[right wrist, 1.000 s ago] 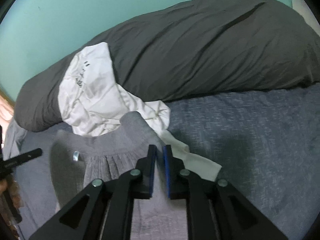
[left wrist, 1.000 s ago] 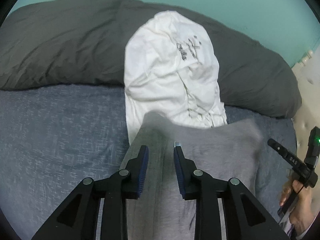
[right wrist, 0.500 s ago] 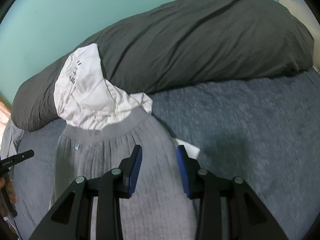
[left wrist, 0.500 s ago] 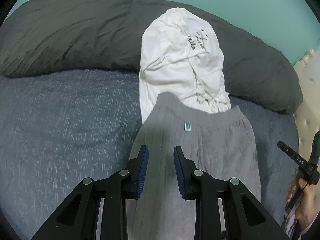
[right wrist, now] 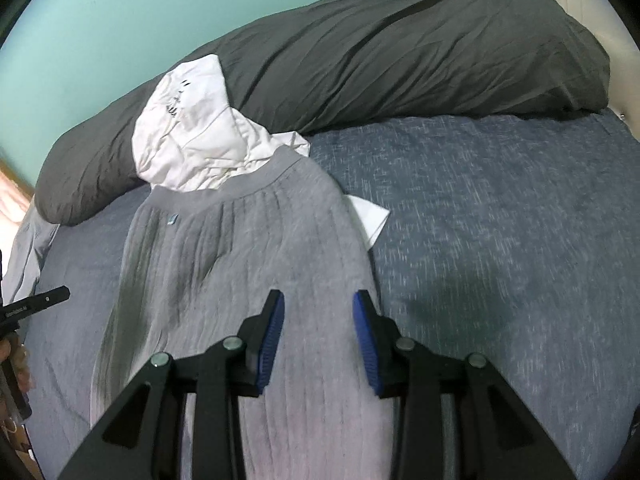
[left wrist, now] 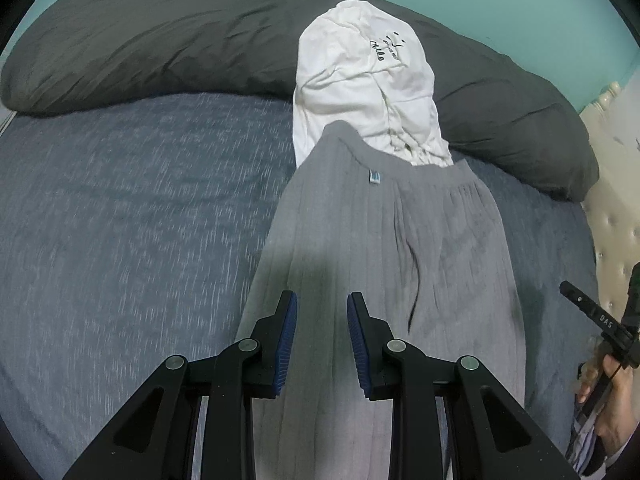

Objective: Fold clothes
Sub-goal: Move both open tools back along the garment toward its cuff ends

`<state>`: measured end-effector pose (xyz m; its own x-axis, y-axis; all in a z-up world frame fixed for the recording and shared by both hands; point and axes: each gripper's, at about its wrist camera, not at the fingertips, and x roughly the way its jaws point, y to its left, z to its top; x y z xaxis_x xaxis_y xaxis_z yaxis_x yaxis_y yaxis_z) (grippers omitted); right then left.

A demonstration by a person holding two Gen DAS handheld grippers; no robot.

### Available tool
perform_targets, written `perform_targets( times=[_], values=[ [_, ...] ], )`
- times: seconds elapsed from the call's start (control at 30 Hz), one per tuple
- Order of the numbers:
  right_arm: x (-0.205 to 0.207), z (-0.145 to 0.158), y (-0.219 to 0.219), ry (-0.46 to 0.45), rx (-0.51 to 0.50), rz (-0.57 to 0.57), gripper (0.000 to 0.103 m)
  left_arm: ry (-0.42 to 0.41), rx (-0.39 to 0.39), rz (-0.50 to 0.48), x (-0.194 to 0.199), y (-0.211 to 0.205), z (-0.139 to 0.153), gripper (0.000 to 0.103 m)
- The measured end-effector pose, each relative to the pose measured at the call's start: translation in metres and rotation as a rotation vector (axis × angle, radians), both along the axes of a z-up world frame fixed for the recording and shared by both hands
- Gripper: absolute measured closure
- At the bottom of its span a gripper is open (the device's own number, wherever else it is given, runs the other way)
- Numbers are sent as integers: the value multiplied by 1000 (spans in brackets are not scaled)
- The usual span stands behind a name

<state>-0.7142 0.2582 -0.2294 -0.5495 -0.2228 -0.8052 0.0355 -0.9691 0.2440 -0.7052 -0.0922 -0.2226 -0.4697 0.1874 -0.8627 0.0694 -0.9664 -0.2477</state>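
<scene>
A grey pleated skirt (left wrist: 400,248) lies flat on the blue bedsheet (left wrist: 140,220), waistband toward the far side; it also shows in the right wrist view (right wrist: 248,264). A white printed T-shirt (left wrist: 360,84) lies crumpled past the waistband, partly on the dark duvet; it also shows in the right wrist view (right wrist: 192,136). My left gripper (left wrist: 322,300) is open and empty above the skirt's left part. My right gripper (right wrist: 318,300) is open and empty above the skirt's right edge.
A dark grey duvet (left wrist: 160,36) runs along the far side against a teal wall. A cream tufted headboard (left wrist: 612,184) stands at the right of the left wrist view. The other handle and a hand (left wrist: 608,360) show at the edge.
The right gripper opened and let go of the skirt. Both grippers drew back from the waistband, and the skirt now lies spread flat on the bed.
</scene>
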Motion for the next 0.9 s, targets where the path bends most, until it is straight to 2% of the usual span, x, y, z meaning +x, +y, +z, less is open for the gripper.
perform_targets(
  times=[0.37,0.9],
  values=[
    [60,16,-7,14,9,21,67,-1,18,-2,67,6,3,75],
    [160,2,-20,-14,29,61,67,21,30,-9,164,0,2,75]
  ],
)
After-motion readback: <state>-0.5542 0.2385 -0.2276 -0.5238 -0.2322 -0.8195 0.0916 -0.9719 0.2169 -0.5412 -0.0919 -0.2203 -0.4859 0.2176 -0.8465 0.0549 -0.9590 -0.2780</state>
